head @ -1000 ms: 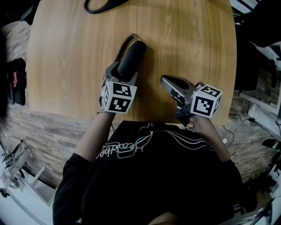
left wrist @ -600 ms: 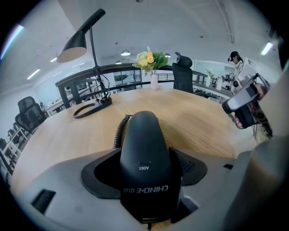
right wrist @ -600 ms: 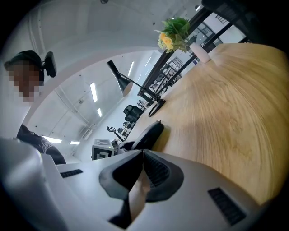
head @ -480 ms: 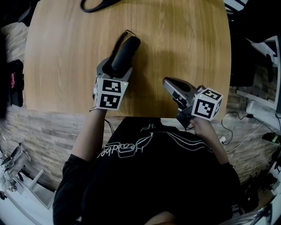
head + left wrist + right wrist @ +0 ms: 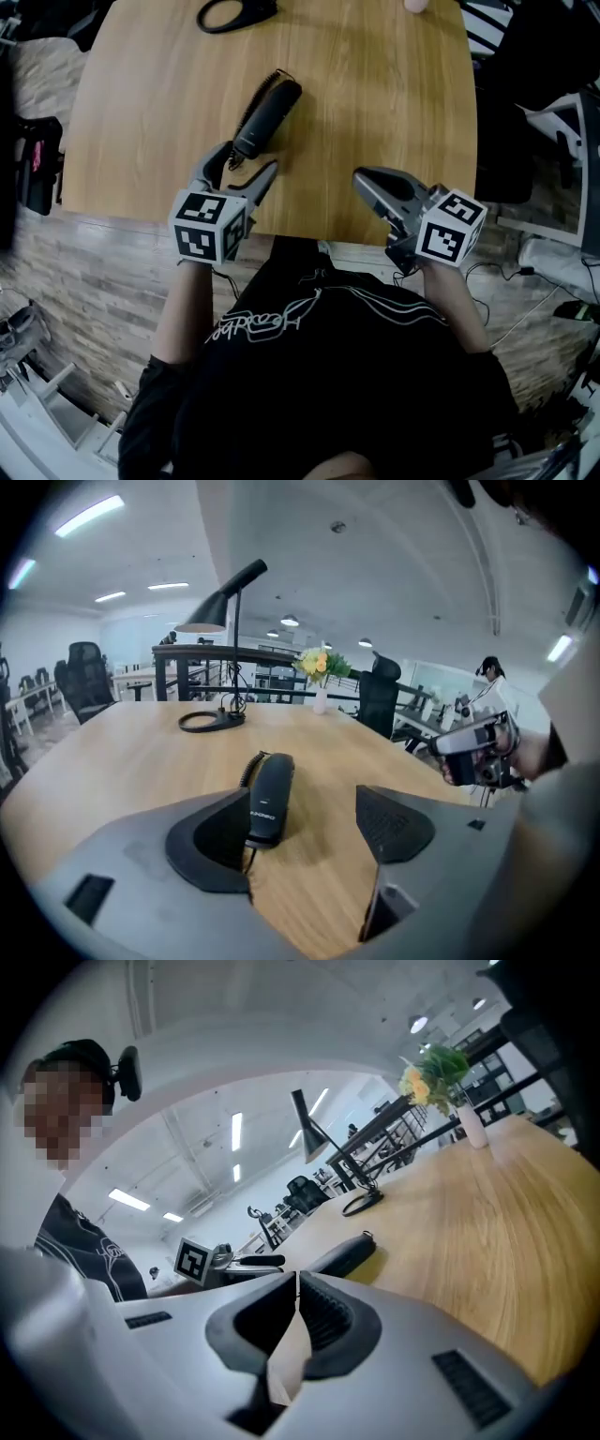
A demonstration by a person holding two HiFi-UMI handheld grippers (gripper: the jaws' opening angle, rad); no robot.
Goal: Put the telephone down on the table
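The black telephone handset (image 5: 267, 117) lies flat on the wooden table (image 5: 384, 94), its coiled cord at the far end. My left gripper (image 5: 240, 171) hangs just behind the handset's near end. Its jaws have just been opening and stand wide apart with nothing between them. In the left gripper view the handset (image 5: 268, 794) rests on the wood just ahead of the left gripper (image 5: 302, 810). My right gripper (image 5: 367, 180) hovers shut and empty near the table's front edge, to the right. In the right gripper view the handset (image 5: 342, 1255) lies beyond the closed right gripper (image 5: 298, 1279).
A black desk lamp's round base (image 5: 234, 14) sits at the table's far edge, also seen as the lamp base (image 5: 211, 721). A vase of flowers (image 5: 321, 697) stands at the far end. Office chairs and desks surround the table. The front edge runs just under both grippers.
The left gripper has let go of the handset, opened wide and drawn back toward the person and upward. The handset stays on the table. The right gripper rose and rolled a little.
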